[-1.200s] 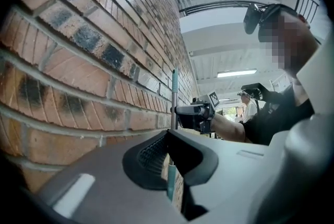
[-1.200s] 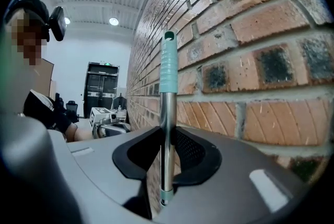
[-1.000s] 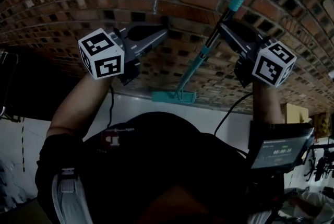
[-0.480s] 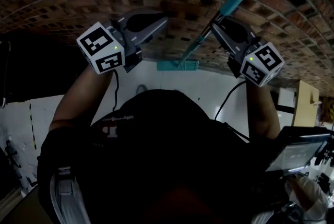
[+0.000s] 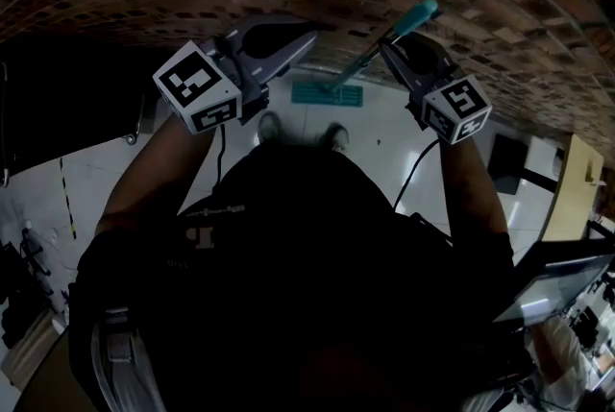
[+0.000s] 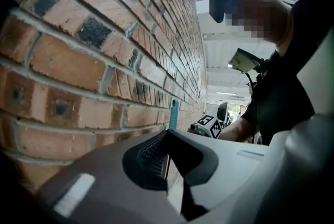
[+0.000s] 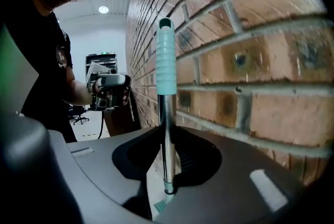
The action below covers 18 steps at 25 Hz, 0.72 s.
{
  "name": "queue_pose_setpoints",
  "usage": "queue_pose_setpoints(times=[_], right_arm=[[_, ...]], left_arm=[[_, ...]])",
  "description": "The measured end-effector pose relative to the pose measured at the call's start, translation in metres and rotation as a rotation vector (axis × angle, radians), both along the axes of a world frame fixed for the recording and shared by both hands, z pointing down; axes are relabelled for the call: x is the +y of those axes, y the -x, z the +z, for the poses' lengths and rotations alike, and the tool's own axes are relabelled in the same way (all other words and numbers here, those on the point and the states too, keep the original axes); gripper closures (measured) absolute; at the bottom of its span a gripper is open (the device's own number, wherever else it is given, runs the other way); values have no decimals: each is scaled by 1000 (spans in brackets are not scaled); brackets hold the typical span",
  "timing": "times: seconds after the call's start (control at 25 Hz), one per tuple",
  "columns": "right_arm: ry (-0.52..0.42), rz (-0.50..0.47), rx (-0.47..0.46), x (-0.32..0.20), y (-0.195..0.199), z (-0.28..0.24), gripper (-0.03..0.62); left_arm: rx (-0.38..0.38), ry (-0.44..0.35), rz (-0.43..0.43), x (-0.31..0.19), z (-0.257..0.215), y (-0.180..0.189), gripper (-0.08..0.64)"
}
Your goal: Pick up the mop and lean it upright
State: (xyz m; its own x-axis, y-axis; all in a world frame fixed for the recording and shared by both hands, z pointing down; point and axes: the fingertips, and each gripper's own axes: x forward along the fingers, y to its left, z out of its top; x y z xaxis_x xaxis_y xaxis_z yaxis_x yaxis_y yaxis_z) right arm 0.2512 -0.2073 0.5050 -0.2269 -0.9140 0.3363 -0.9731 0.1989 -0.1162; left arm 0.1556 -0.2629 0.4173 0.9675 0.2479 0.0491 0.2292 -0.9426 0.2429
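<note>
The right gripper (image 7: pixel 167 163) is half spread and pinches the mop (image 7: pixel 166 124) by its shiny metal pole, which stands straight up between the two dark pads. The ribbed teal grip (image 7: pixel 165 56) at the pole's top rises above the jaws, just beside the brick wall (image 7: pixel 250 61); whether it touches the bricks cannot be told. Below the jaws a corner of the teal mop head (image 7: pixel 158 208) shows.

In the head view the right gripper (image 5: pixel 389 47) clamps the pole under the grip, and the mop head (image 5: pixel 328 94) sits at the edge of the pale floor (image 5: pixel 384 146), where the floor meets the wall, ahead of the person's two shoes (image 5: pixel 270 125).

The left gripper (image 6: pixel 167 157) has its jaws drawn almost together, with only a thin slit between them and nothing in it. It is held apart from the mop, near the same wall.

The only markings are the black-and-white squares on the left gripper's marker cube (image 5: pixel 197 85) and the right gripper's marker cube (image 5: pixel 456 109). A small patch on the person's dark shirt (image 7: pixel 61 56) is too blurred to read.
</note>
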Motion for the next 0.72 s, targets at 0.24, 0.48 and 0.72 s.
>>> queue_pose_setpoints(times=[0.24, 0.48, 0.72], right_arm=[[88, 14, -10, 1, 3, 79, 488], [130, 32, 7, -6, -7, 120, 488], [151, 14, 26, -16, -10, 144, 485]], left_arm=[[-68, 39, 4, 5, 40, 5, 565], [-89, 60, -5, -2, 56, 4, 565], [-108, 74, -4, -5, 68, 2, 566]])
